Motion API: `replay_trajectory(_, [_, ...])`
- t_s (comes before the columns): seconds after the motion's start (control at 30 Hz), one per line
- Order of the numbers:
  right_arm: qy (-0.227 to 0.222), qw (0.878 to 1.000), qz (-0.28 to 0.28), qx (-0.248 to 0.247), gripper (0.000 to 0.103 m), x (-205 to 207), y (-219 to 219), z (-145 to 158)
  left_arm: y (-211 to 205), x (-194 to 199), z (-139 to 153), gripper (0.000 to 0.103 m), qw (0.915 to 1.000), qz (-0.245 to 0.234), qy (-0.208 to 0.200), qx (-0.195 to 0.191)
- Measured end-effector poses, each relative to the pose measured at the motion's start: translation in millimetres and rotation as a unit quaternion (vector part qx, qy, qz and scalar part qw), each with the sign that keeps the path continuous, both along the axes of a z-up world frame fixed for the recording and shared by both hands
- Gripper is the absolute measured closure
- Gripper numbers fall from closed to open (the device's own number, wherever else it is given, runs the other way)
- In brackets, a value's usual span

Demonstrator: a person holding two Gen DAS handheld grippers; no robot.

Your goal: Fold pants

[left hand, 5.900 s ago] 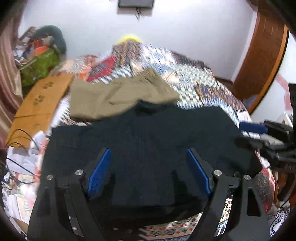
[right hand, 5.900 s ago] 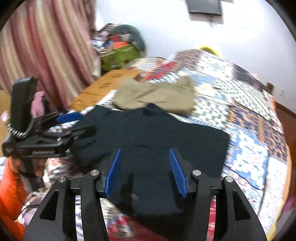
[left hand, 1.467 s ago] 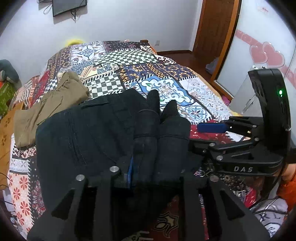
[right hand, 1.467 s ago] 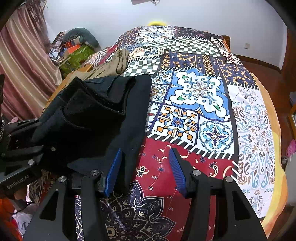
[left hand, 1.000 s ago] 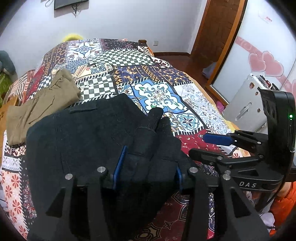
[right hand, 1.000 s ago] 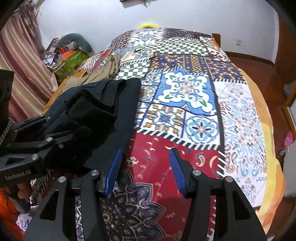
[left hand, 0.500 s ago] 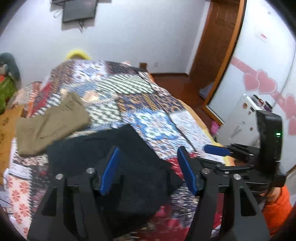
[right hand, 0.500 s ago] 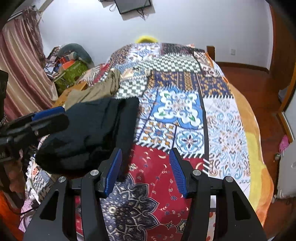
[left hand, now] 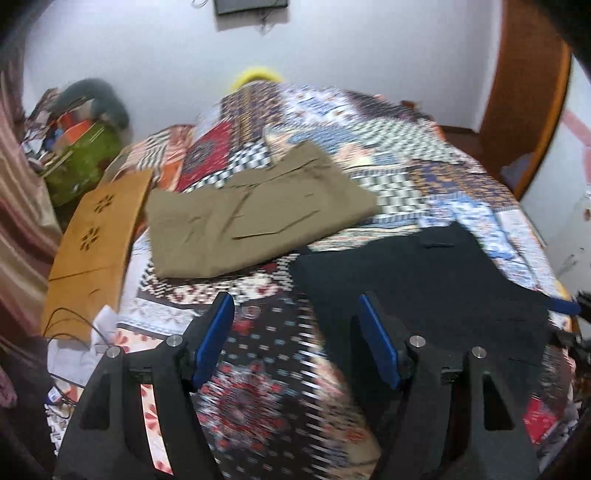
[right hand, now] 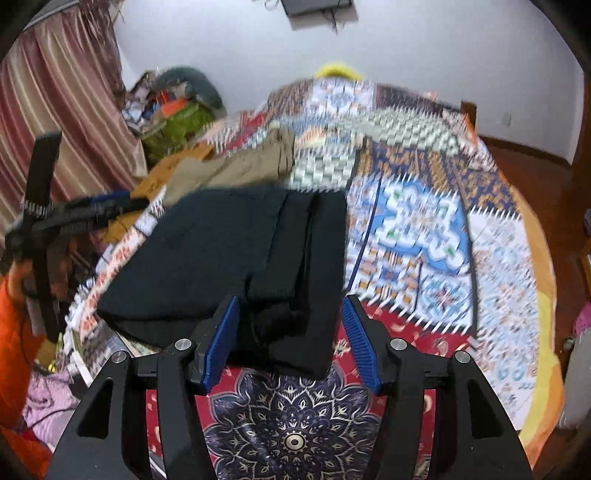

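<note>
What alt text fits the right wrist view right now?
Folded black pants lie on a patchwork bedspread, their near end between the open blue pads of the right tool. Khaki pants lie beyond them; the left tool is at the left edge, blurred.

Pants, two pairs: one black folded pair of pants (right hand: 221,258), near on the bed; one khaki-olive folded pair of pants (left hand: 255,214), farther off, toward the left.

Patchwork-patterned quilted bedspread (left hand: 406,147): one.

Black two-finger tongs with blue pads, two: left tongs (left hand: 295,336) and right tongs (right hand: 288,336), each with fingers spread and nothing between them.

Orange-brown wooden board with flower cut-outs (left hand: 92,236): one, at the bed's left edge.

Green bag (right hand: 177,122): one, far left.

Wall-mounted dark screen (left hand: 251,5): one.
</note>
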State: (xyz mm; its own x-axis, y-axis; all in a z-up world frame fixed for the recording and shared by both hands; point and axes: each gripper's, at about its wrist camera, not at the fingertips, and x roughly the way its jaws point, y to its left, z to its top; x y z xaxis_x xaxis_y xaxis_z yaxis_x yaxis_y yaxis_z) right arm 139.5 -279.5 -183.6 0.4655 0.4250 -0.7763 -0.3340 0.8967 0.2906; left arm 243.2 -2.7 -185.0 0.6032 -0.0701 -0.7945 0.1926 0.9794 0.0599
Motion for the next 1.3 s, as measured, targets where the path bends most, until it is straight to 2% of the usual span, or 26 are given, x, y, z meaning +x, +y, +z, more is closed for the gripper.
replay_trajectory(0.1, [0.024,1.0,-0.001,0.003,0.048,3.9,-3.0,-17.2,9.6,21.8,-6.7,0.034,1.0,0.004,0.003,0.007])
replay_trajectory(0.2, [0.026,1.0,0.001,0.011,0.047,5.0,-8.0,-18.6,10.9,46.3,-14.3,0.034,0.9997,0.001,0.007,0.025])
replay_trajectory(0.3, [0.019,1.0,-0.006,-0.017,0.047,7.2,-8.9,-20.3,3.1,78.9,-30.2,0.034,0.9984,-0.01,0.025,0.05])
replay_trajectory(0.4, [0.033,0.999,-0.008,-0.004,0.047,10.7,-14.6,-24.3,-3.4,106.1,-46.8,0.034,0.9968,-0.021,0.047,0.061])
replay_trajectory(0.5, [0.036,0.999,-0.009,0.003,0.047,12.9,-17.2,-27.6,-12.6,122.5,-58.0,0.034,0.9952,-0.047,0.063,0.058])
replay_trajectory(0.63, [0.036,0.999,-0.006,0.005,0.047,19.4,-18.0,-29.9,-26.3,129.6,-76.4,0.034,0.9891,-0.092,0.097,0.061])
replay_trajectory(0.77, [0.032,0.999,0.004,-0.002,0.047,29.1,-19.4,-32.7,-21.8,120.1,-86.6,0.034,0.9877,-0.096,0.109,0.058])
replay_trajectory(0.93, [0.026,0.999,0.001,-0.021,0.047,52.9,-27.1,-38.2,1.7,95.8,-86.6,0.034,0.9875,-0.083,0.133,0.016])
replay_trajectory(1.03, [0.019,0.999,-0.013,-0.04,0.047,68.5,-30.9,-38.7,9.1,68.3,-81.9,0.034,0.9872,-0.087,0.134,0.005])
replay_trajectory(1.13, [0.013,0.997,-0.037,-0.069,0.047,78.4,-37.7,-36.2,12.5,43.4,-76.7,0.034,0.9883,-0.084,0.127,0.012])
replay_trajectory(1.3, [0.008,0.996,-0.067,-0.066,0.047,71.3,-58.3,-24.4,9.9,0.2,-68.4,0.034,0.9889,-0.081,0.125,0.003])
